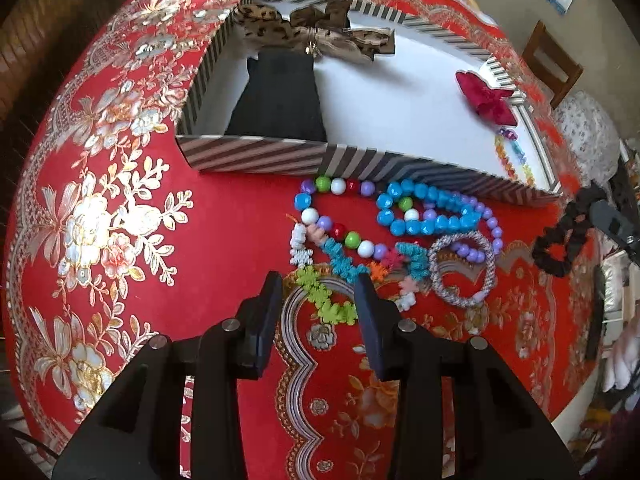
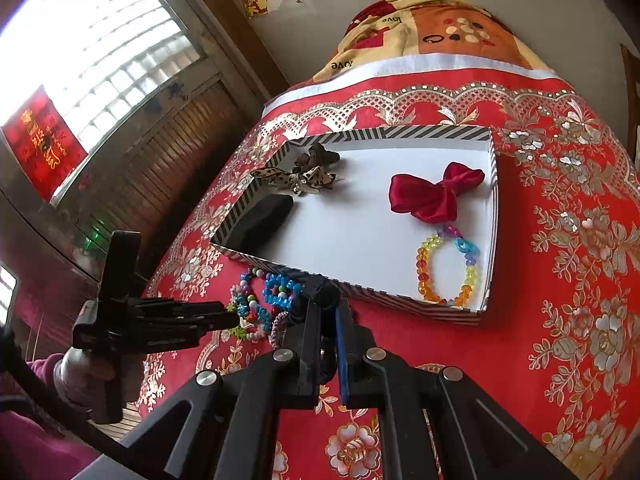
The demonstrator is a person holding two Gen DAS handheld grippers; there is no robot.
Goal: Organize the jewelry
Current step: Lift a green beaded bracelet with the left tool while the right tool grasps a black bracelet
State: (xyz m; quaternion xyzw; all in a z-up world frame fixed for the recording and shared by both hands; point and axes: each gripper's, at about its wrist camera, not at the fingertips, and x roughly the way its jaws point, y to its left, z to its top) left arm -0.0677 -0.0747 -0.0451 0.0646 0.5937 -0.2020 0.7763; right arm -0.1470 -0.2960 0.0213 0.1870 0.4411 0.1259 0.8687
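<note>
A striped box (image 1: 256, 154) (image 2: 360, 302) with a white floor holds a leopard bow (image 1: 320, 34) (image 2: 300, 178), a black item (image 1: 280, 100) (image 2: 262, 220), a red bow (image 1: 486, 98) (image 2: 434, 192) and a rainbow bead bracelet (image 2: 448, 268) (image 1: 510, 156). In front of the box lie several bracelets: blue beads (image 1: 428, 210), mixed beads (image 1: 340, 216), a flower string (image 1: 324, 292) and a silver ring (image 1: 462, 274). My left gripper (image 1: 318, 290) is open just above the flower string. My right gripper (image 2: 330, 308) is shut on a black scrunchie (image 1: 564, 234) (image 2: 320, 292), held above the table.
The table wears a red cloth with gold flowers (image 1: 100, 224) (image 2: 580, 280). A folded blanket (image 2: 432, 32) lies beyond the table's far edge. A wooden chair (image 1: 550, 64) stands at the far right. The left gripper (image 2: 160, 320) shows at the left in the right wrist view.
</note>
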